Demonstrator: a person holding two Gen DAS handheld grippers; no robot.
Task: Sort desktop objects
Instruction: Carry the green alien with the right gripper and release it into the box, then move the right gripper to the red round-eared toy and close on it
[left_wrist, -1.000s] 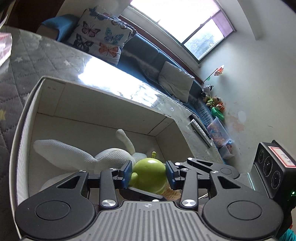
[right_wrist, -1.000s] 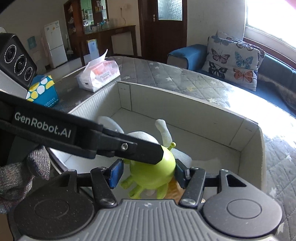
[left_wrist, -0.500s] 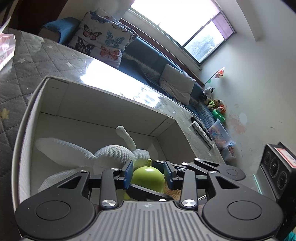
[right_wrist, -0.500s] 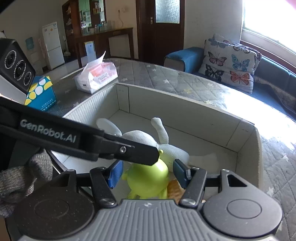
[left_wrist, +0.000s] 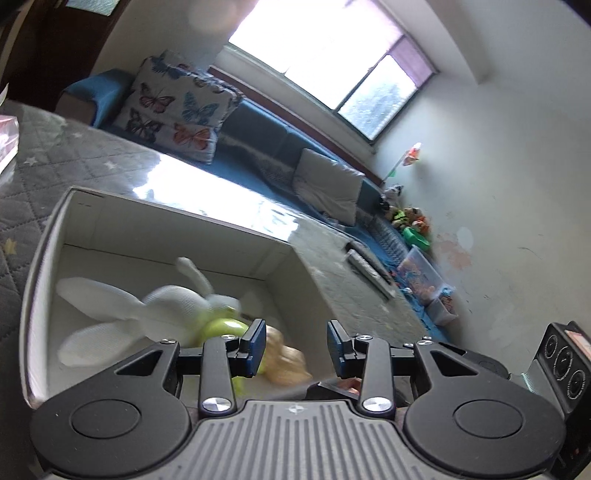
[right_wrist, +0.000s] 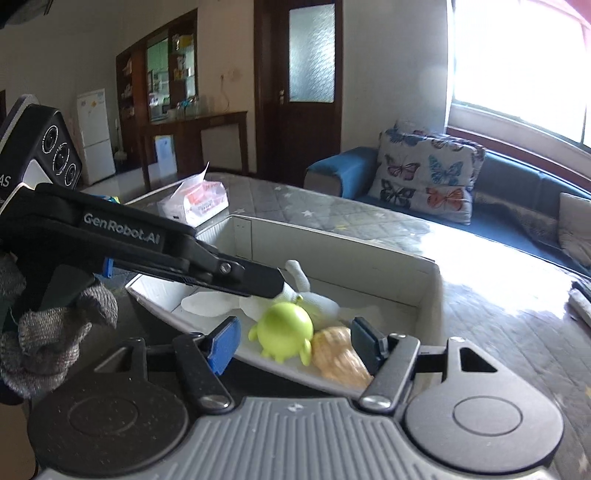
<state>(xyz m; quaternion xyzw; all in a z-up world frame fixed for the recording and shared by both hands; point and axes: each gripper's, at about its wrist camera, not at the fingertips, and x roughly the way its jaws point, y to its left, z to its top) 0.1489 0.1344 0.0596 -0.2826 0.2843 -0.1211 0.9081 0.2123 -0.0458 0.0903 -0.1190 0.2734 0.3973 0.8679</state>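
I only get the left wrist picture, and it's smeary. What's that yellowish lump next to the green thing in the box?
Observer: The right wrist view shows it sharply. It's a ribbed, shell-shaped tan toy lying right beside the green toy.
Operator: Is anything gripping the green one?
Observer: No. It lies on the floor of the box. The right gripper is in front of it with its jaws opening, and the pads are clear of it.
Operator: Who's holding the gripper I look through?
Observer: A hand in a grey knitted glove holds the left gripper.
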